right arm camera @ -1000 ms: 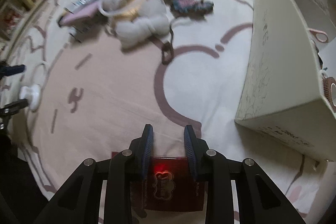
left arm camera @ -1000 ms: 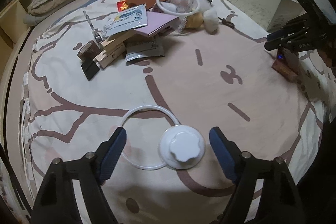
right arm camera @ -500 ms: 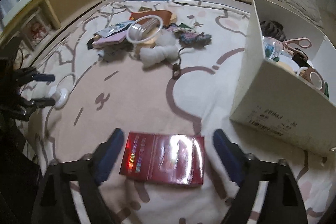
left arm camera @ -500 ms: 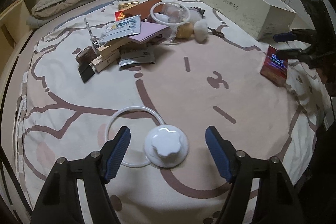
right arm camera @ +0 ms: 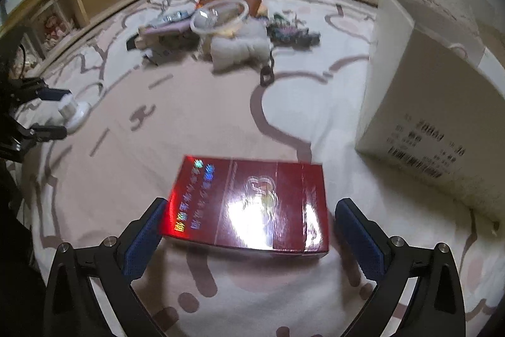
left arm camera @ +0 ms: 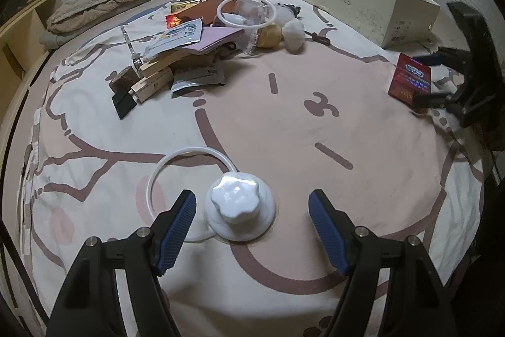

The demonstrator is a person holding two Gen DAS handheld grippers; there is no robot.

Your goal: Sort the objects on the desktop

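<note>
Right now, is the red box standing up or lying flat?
Lying flat: the red box rests broad face up on the blanket.

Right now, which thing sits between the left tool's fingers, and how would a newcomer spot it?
Start at the cream shoe box at the far side of the pink-and-white blanket, then come toward the near edge, away from the clutter pile. There the white lid lies between the open left tool. It alone has a scalloped knob and a thin white loop attached.
</note>
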